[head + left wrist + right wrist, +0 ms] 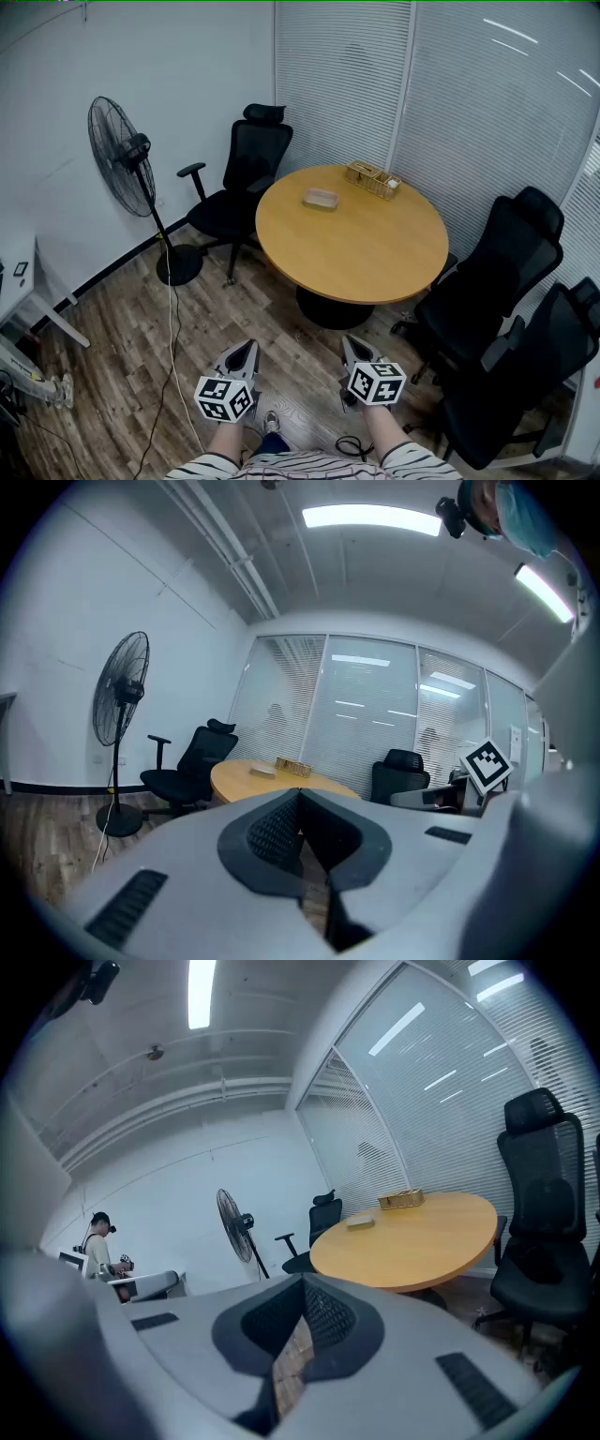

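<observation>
Both grippers are held low over the wood floor, short of a round wooden table (pixel 366 253). My left gripper (pixel 244 351) is shut, its jaw tips meeting with nothing between them, as the left gripper view (pixel 300 797) also shows. The right gripper (pixel 351 347) is likewise shut and empty, its tips touching in the right gripper view (pixel 302 1282). On the table's far side lie a small shallow tray (pixel 321 198) and a wooden holder (pixel 373 179). Neither gripper touches anything.
A standing fan (pixel 127 159) with a cable along the floor is at the left. One black office chair (pixel 239 183) stands behind the table, and two more (pixel 497 281) on the right. A white desk edge (pixel 14 277) is at far left. A person (pixel 98 1251) stands behind.
</observation>
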{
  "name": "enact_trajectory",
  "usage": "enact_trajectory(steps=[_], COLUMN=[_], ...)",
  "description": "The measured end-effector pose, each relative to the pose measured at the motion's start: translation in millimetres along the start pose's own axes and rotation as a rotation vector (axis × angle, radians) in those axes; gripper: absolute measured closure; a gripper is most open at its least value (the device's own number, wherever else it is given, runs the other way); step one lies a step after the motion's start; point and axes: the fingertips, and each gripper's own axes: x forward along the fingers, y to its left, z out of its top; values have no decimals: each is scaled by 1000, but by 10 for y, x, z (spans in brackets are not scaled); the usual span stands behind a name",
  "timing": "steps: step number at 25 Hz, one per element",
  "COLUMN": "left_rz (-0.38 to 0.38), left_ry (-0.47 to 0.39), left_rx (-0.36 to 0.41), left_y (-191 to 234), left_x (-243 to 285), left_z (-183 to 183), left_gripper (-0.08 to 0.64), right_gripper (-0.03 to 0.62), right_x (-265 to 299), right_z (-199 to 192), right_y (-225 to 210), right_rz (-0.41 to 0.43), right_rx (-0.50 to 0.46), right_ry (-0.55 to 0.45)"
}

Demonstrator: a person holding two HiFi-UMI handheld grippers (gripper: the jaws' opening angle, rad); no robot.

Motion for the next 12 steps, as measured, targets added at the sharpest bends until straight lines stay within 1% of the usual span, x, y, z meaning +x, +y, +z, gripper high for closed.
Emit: enact_trajectory(steps=[7, 12], left_rz=[-19, -76], left_ry=[4, -14], left_rx=[34, 58], left_y=[433, 689], left_x=[338, 681], left_z=[185, 393], left_gripper=[534, 531], right_gripper=[565, 561], right_x=[448, 813], right_z=[178, 375], right_y=[22, 48], right_rz=[-34, -43], right_rx=[35, 80], right_ry=[-52, -124])
